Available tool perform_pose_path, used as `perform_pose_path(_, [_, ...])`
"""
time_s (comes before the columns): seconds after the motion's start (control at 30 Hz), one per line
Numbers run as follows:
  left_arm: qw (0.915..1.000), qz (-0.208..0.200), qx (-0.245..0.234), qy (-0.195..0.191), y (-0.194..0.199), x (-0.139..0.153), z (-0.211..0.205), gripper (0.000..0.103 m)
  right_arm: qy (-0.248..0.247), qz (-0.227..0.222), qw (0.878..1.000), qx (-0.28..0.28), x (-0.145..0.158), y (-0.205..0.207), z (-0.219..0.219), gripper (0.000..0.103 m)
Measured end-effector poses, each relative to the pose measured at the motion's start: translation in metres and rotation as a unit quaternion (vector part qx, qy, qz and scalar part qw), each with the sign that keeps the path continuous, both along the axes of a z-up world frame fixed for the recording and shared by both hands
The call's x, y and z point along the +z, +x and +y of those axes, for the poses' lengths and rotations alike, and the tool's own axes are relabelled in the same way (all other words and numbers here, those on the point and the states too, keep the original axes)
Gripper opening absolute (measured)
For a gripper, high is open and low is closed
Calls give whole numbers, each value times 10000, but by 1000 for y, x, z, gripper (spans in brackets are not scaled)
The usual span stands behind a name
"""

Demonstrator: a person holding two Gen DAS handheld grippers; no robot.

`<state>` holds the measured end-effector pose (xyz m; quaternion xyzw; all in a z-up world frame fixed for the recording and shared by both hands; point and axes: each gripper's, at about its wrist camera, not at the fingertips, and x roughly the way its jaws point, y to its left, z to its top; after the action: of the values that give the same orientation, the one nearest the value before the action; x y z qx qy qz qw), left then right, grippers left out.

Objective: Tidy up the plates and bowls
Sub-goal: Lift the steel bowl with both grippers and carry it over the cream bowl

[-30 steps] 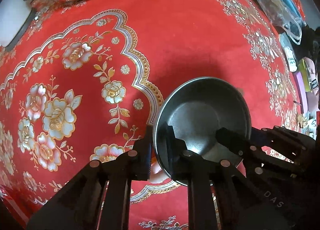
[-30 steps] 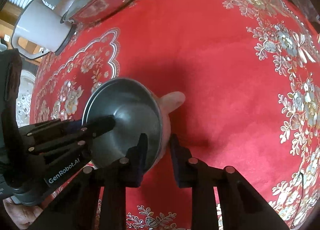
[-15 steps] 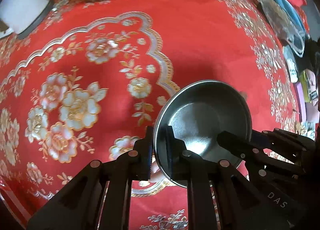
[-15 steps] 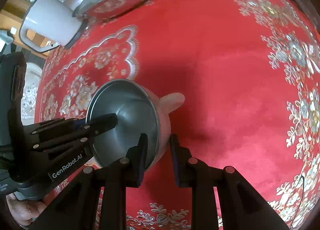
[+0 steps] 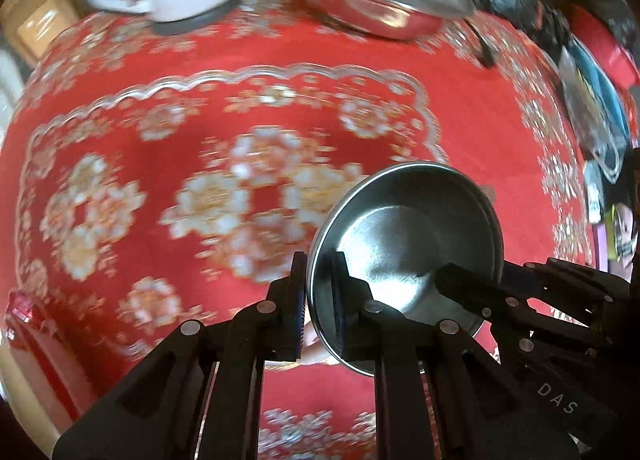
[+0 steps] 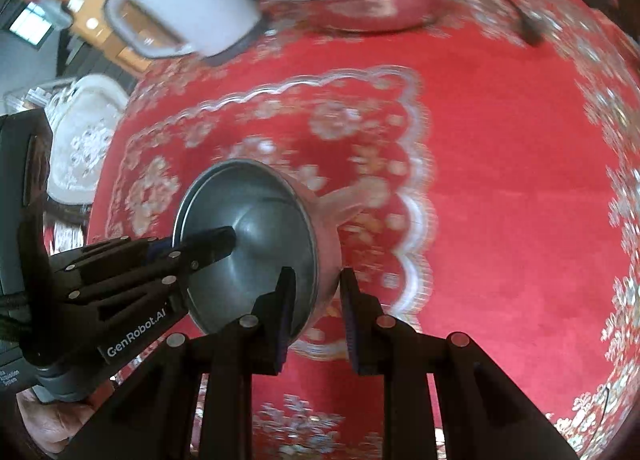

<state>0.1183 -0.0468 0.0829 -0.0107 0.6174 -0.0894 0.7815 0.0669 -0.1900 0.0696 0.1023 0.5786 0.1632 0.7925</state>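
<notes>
Both grippers on one steel bowl (image 5: pixel 404 244), held tilted on edge above the red floral worktop (image 5: pixel 200 131). Left gripper (image 5: pixel 320 296) fingers pinch the near rim, one inside, one outside. Right gripper (image 6: pixel 314 308) fingers clamp the rim likewise from the opposite side. Bowl empty. At the back: white kettle (image 6: pixel 180 7), lidded steel pan (image 5: pixel 376 3), contents unclear.
</notes>
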Motion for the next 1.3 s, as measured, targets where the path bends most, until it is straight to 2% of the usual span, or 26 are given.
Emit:
perform_pose_path(0.37, [9948, -383, 943, 26, -29, 45, 103, 11, -64, -360, 9948, 955, 39, -1, 105, 22])
perform_pose_path(0.6, [9849, -603, 1622, 57, -61, 71, 172, 11, -144, -587, 9839, 1684, 59, -17, 180, 22])
perform_pose_path(0.9, [9695, -763, 2325, 113, -107, 92, 243, 11, -124, -740, 9676, 2413, 75, -40, 254, 22])
perform_pose_path(1.13, [9560, -825, 2811, 173, -138, 100, 287, 11, -103, -854, 9530, 2906, 79, -55, 307, 22])
perform_pose_path(1.3, [9494, -682, 3064, 114, -151, 85, 307, 11, -202, -761, 9458, 3152, 69, -61, 335, 23])
